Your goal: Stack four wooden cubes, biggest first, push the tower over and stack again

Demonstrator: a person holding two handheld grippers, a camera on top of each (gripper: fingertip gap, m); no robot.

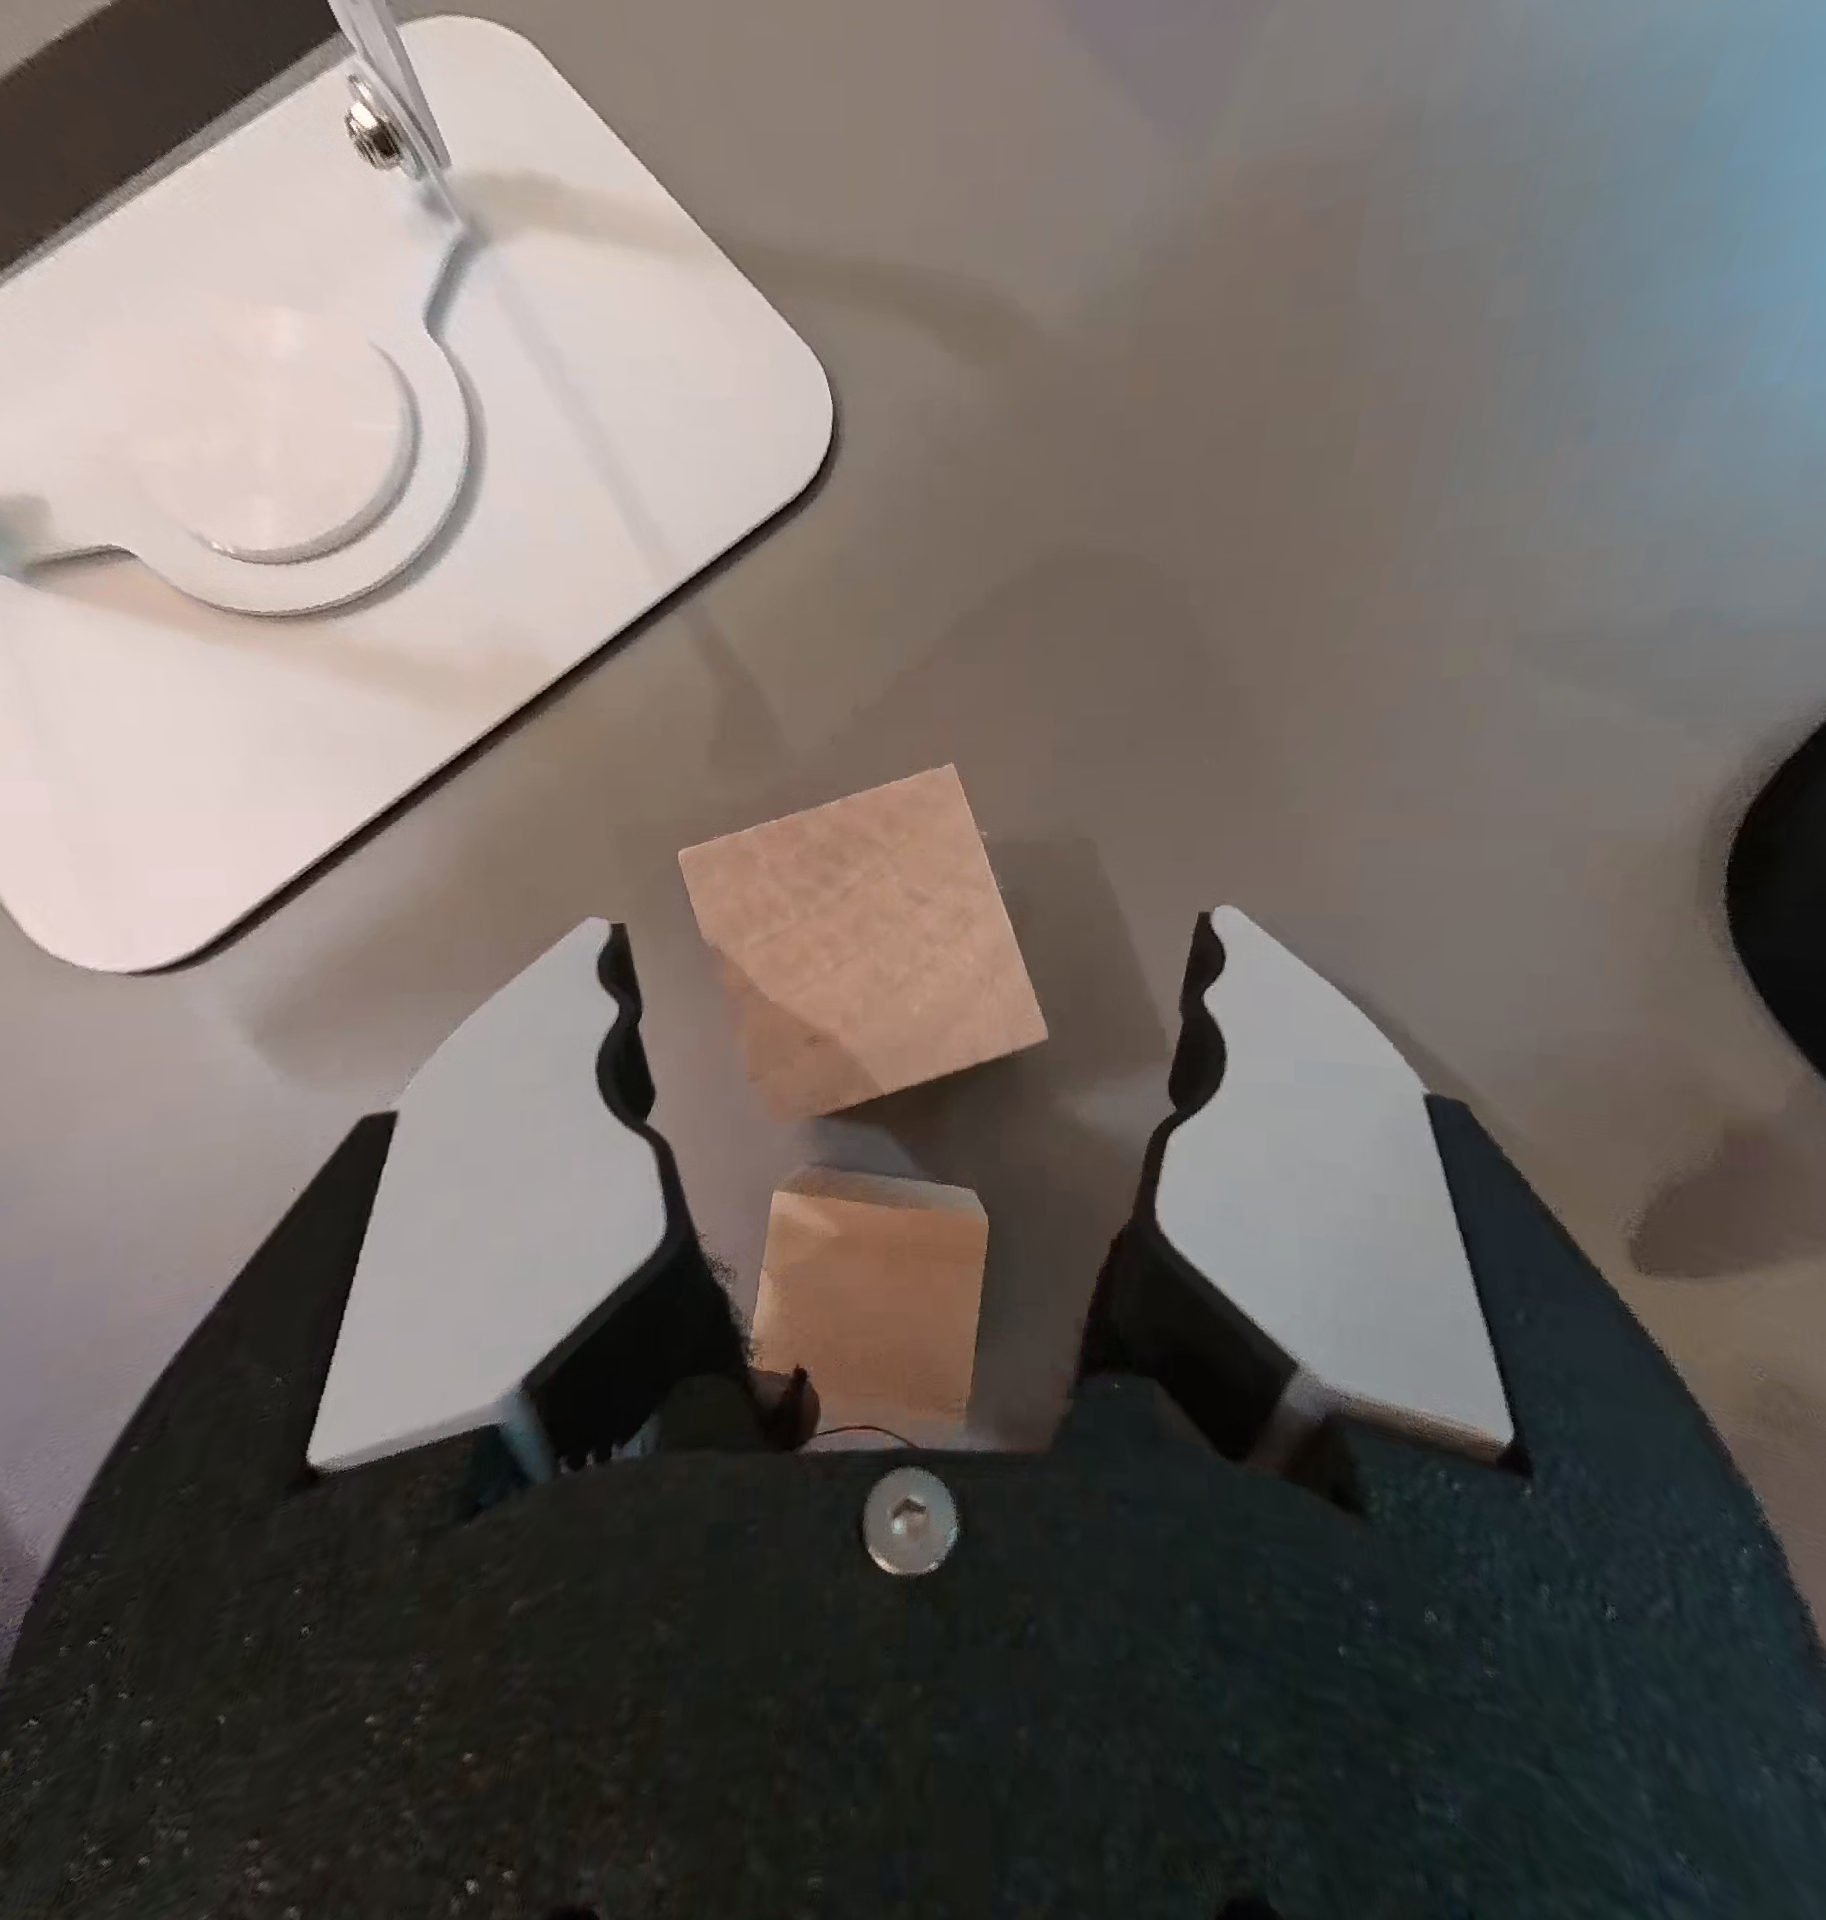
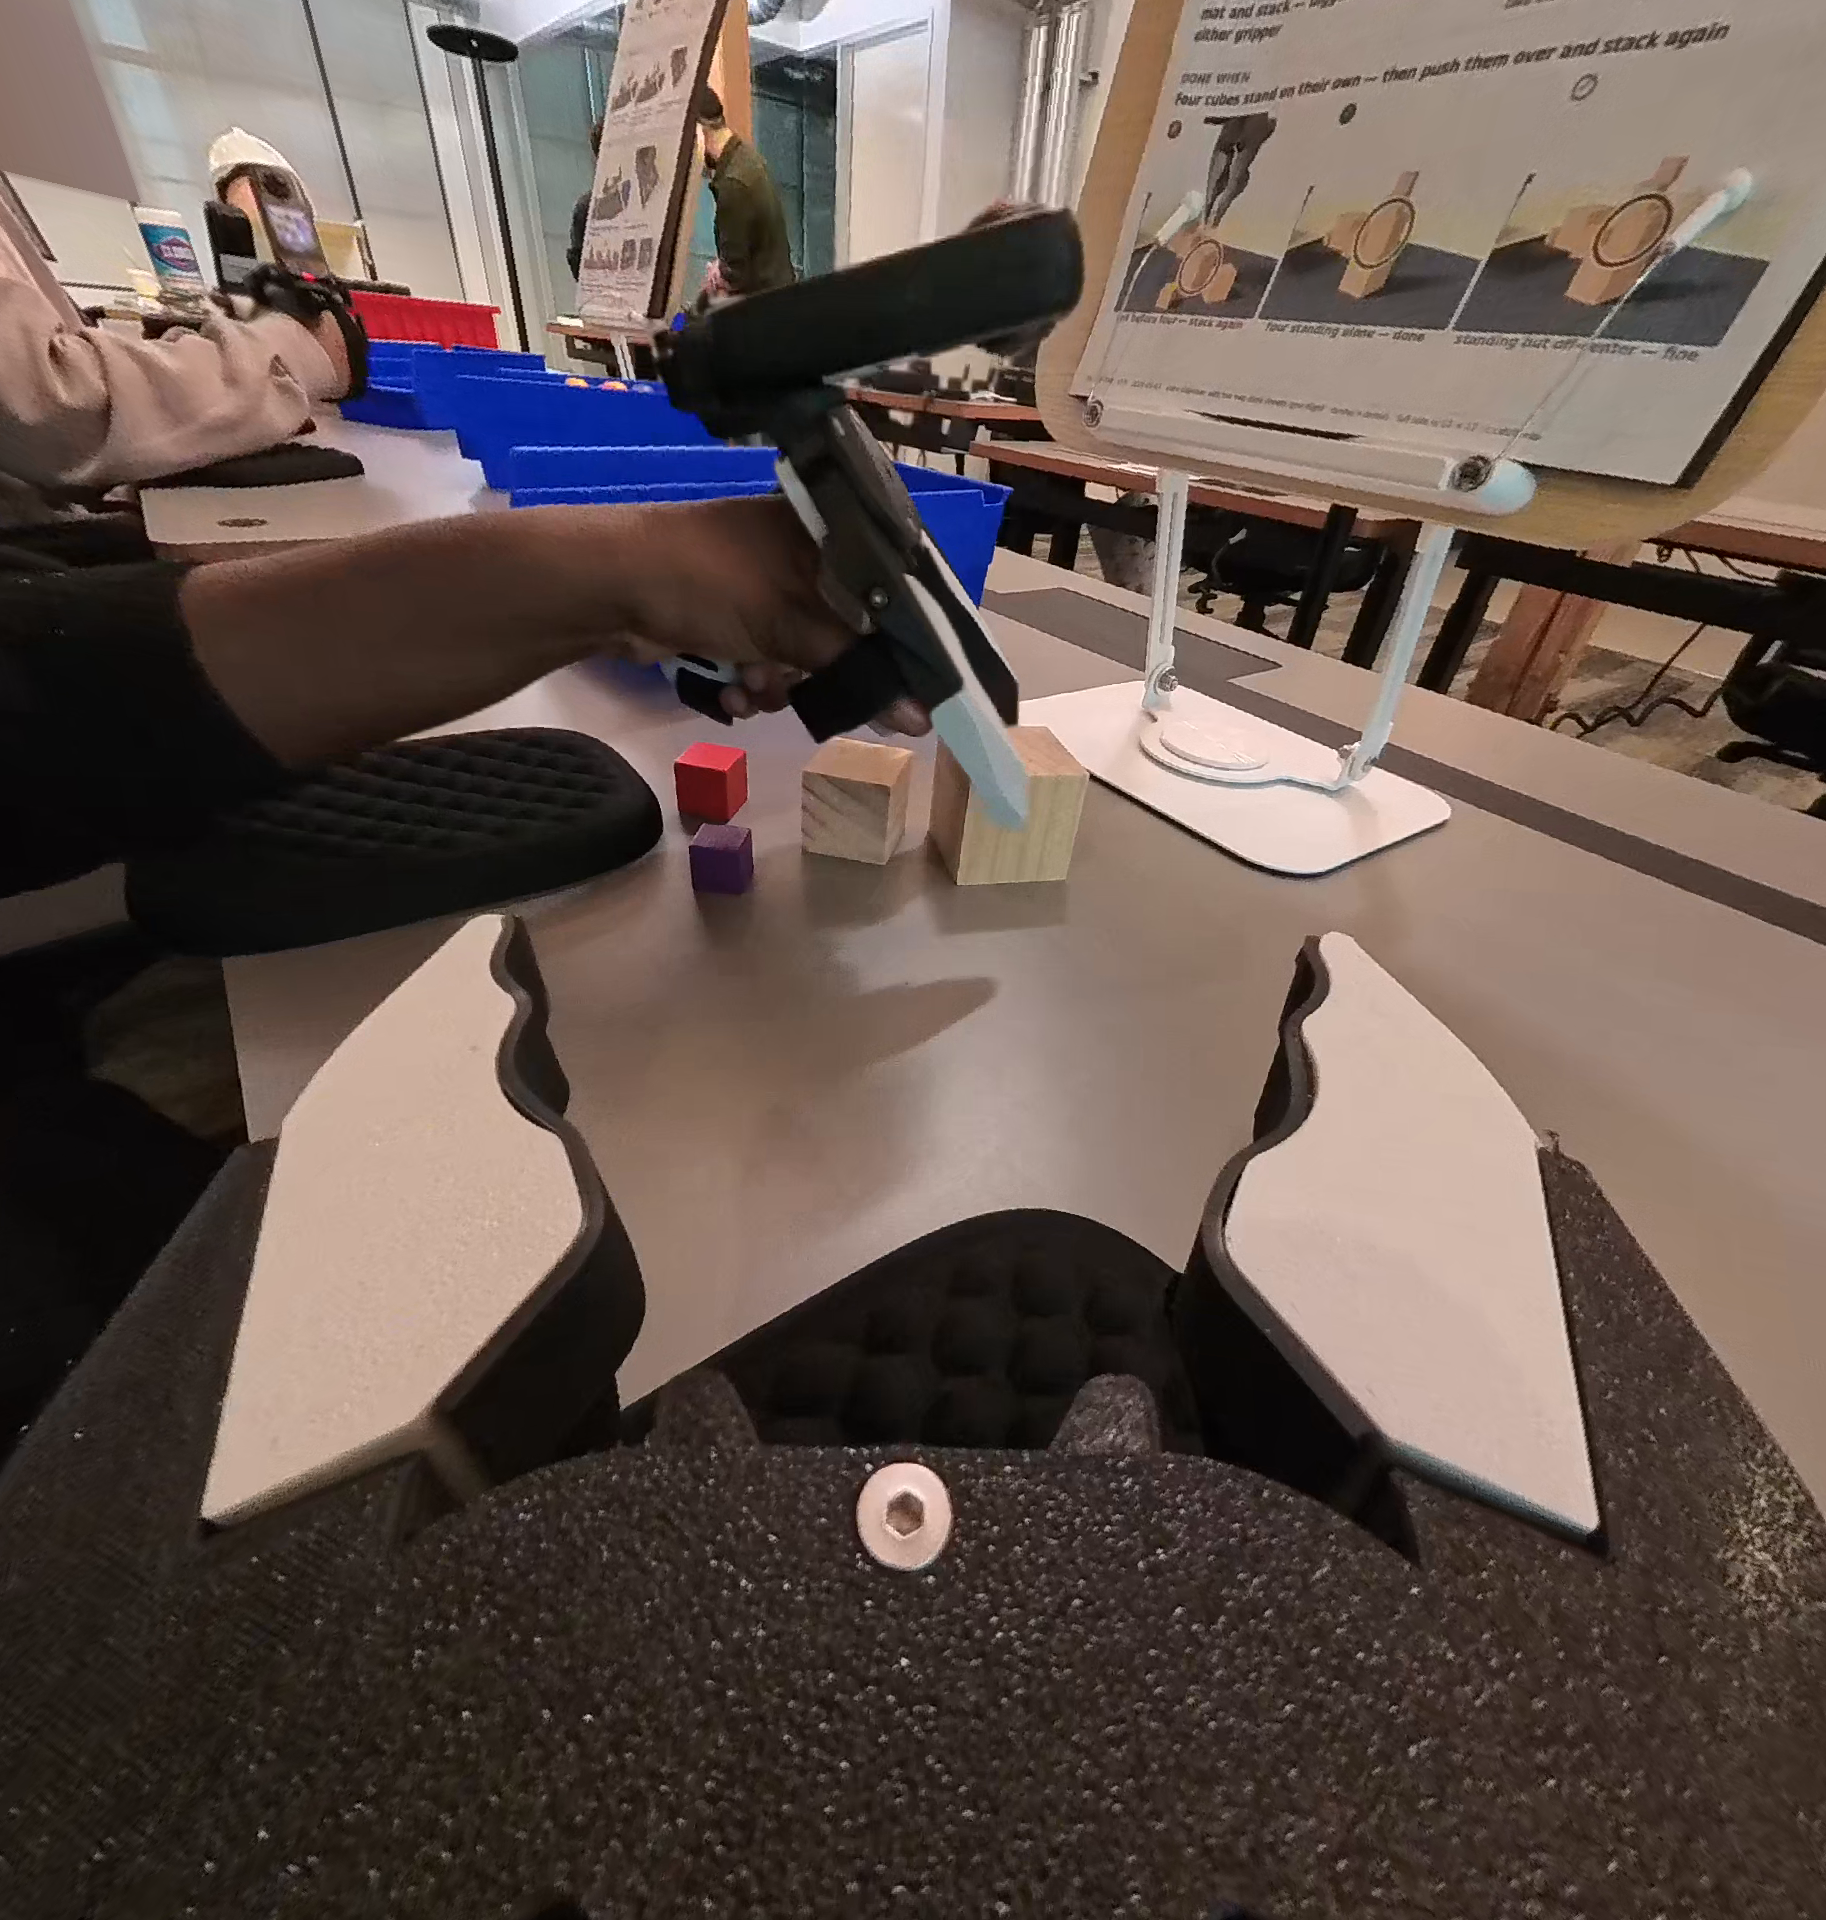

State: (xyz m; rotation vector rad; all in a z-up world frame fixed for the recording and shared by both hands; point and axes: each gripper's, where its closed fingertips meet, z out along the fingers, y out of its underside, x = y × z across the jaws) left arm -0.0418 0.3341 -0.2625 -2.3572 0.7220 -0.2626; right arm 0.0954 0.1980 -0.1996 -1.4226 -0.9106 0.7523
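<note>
In the left wrist view my left gripper (image 1: 911,925) is open and stands astride a large pale wooden cube (image 1: 862,945) on the grey table (image 1: 1304,520). Bare table shows between each pad and the cube. A smaller wooden cube (image 1: 873,1288) sits farther back between the fingers, also untouched. The right wrist view shows the left gripper's near finger (image 2: 982,748) slanting down in front of the large cube (image 2: 1008,821), with the smaller wooden cube (image 2: 855,800), a red cube (image 2: 710,779) and a purple cube (image 2: 722,857) to its left. My right gripper (image 2: 911,935) is open and empty over bare table, short of the cubes.
A white stand base (image 1: 265,520) lies at the far left; it also shows in the right wrist view (image 2: 1273,800), carrying a picture board (image 2: 1408,239). A black padded rest (image 2: 400,821) lies left of the cubes. Blue bins (image 2: 628,457) stand behind, with people farther back.
</note>
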